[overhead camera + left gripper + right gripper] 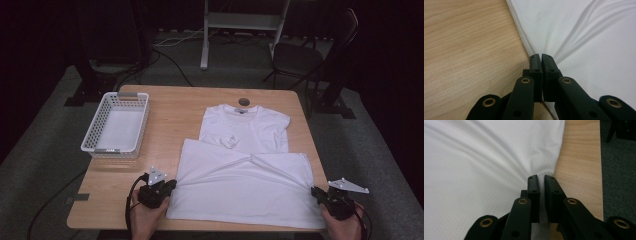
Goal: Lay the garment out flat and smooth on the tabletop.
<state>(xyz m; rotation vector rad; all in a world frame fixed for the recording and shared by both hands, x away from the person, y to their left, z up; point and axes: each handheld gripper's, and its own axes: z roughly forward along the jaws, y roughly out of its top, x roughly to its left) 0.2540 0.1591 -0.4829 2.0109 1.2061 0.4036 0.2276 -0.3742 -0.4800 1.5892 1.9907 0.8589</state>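
Pinching the white T-shirt (245,185) at its nine and three o'clock edges, left gripper (170,186) and right gripper (316,192) are clamped on fabric.

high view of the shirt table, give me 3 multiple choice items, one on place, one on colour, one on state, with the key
1. Where is the basket?
A. left of the shirt
B. on the shirt
C. on the floor

2. What colour is the shirt?
A. black
B. white
C. red

3. How is the left gripper?
A. wide open above the basket
B. lying loose on the table
C. shut on the shirt's edge

Key: 1 A, it stands on the table at the left side. 2 B, the cloth is white in every view. 3 C, creases fan out from its pinched jaws.
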